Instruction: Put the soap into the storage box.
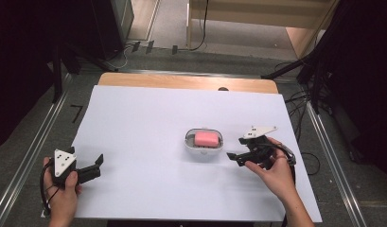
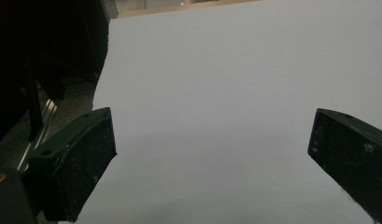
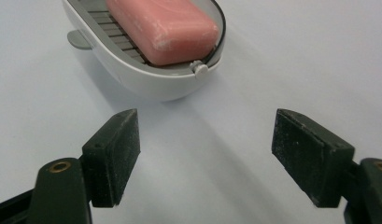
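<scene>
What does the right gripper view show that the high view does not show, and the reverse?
Right gripper view alone: the grey slatted insert under the pink soap, and a small grey clip on the dish rim.
High view alone: the left gripper, both hands, the table's wooden edge and the floor.
Both: the soap lying in the white soap dish on the white sheet, and the right gripper, open, just short of the dish.
</scene>
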Tool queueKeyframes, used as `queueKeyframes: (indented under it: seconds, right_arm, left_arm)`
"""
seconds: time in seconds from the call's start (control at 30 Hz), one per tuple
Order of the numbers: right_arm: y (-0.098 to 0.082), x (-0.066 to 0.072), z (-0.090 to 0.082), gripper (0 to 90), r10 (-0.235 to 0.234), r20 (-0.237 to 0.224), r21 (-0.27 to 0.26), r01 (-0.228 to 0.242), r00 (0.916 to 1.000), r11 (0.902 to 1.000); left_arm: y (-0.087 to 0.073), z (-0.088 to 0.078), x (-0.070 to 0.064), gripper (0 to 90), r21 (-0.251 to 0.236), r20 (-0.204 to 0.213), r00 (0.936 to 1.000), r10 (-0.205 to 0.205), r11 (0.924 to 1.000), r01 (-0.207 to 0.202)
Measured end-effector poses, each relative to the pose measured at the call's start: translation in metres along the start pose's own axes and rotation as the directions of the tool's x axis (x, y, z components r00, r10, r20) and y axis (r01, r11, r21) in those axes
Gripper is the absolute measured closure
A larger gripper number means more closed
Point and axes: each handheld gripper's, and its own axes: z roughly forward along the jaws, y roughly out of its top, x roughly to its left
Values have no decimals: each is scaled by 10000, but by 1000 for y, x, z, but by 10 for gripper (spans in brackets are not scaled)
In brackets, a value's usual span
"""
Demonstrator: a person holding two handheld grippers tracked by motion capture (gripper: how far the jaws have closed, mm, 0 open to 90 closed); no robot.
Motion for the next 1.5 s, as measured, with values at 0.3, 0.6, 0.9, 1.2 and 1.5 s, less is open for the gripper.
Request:
queueKeyframes:
  seconds: [0.3, 0.6, 0.9, 1.2, 1.5]
  right_arm:
    - [-20, -2, -3, 244, 310, 225, -141, -306, 9993, 9994]
    - [-43, -2, -9, 225, 613, 376, -388, -598, 9974, 9975]
    - [-69, -2, -17, 222, 1091, 642, -853, -1035, 9920, 9910]
    - [-99, -7, -36, 219, 1759, 1196, -1602, -1559, 9771, 9747]
    - [-126, -5, -55, 154, 2207, 1876, -2685, -1662, 9571, 9489]
  left_arm:
    - [0, 0, 0, 10, -2, -8, 10000, -7, 10000, 7]
    - [0, 0, 0, 10, 4, -15, 10000, -13, 10000, 13]
    - [0, 0, 0, 10, -8, -16, 10000, -6, 10000, 6]
    - [0, 0, 0, 10, -7, -20, 10000, 5, 10000, -5]
    - [0, 0, 1, 10, -20, 26, 10000, -45, 10000, 45]
